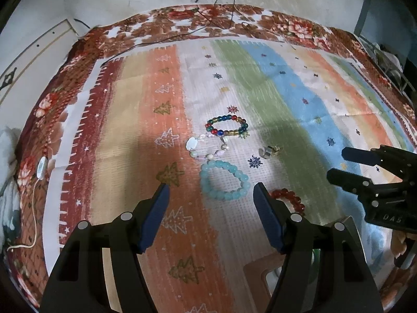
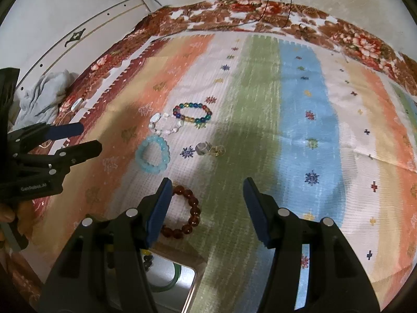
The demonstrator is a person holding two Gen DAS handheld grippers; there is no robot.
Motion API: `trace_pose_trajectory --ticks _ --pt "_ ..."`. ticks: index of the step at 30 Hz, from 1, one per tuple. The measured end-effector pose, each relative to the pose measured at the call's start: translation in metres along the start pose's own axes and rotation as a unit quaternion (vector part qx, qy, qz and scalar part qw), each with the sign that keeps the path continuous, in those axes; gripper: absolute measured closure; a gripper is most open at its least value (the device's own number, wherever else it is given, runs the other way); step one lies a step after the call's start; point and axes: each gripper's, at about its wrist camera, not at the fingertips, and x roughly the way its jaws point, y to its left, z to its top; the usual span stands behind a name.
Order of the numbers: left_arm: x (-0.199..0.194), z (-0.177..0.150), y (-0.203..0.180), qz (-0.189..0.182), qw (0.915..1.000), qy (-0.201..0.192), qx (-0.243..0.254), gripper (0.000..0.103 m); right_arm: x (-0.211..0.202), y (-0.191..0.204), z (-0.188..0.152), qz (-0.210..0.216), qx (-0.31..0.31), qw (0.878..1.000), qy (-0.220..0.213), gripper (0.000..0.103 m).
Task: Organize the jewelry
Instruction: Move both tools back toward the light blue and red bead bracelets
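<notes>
Several pieces of jewelry lie on a striped cloth (image 1: 125, 120). A light blue bead bracelet (image 1: 224, 180) lies just ahead of my open, empty left gripper (image 1: 211, 195). Beyond it lie a white stone bracelet (image 1: 208, 146) and a multicoloured bead bracelet (image 1: 226, 125). A silver ring (image 1: 265, 153) lies to the right. A dark red bead bracelet (image 2: 185, 212) lies beside the left finger of my open, empty right gripper (image 2: 207, 190). A wooden tray (image 2: 179, 287) holding a green bangle (image 2: 169, 284) sits below the right gripper. The blue bracelet (image 2: 153, 154) and ring (image 2: 202, 148) also show in the right wrist view.
A floral blanket (image 1: 182, 18) borders the cloth, with black cables (image 1: 213, 23) at its far edge. A white corded switch (image 1: 41, 168) lies at the left edge. A crumpled grey cloth (image 2: 44, 96) lies at far left. A yellowish clear piece (image 2: 219, 150) lies by the ring.
</notes>
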Motion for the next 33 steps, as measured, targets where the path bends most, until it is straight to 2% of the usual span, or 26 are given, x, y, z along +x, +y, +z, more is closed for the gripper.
trace_pose_trajectory --ticks 8,28,33 --pt "0.015 0.006 0.004 0.000 0.9999 0.015 -0.003 0.037 0.021 -0.005 0.006 0.016 0.008 0.999 0.030 0.046" --pt "0.062 0.018 0.020 0.000 0.9979 0.062 -0.018 0.037 0.070 0.001 0.008 0.032 -0.032 0.993 0.112 0.046" --pt "0.073 0.018 0.023 -0.014 0.9963 0.077 -0.033 0.037 0.082 0.001 0.010 0.033 -0.038 0.990 0.131 0.046"
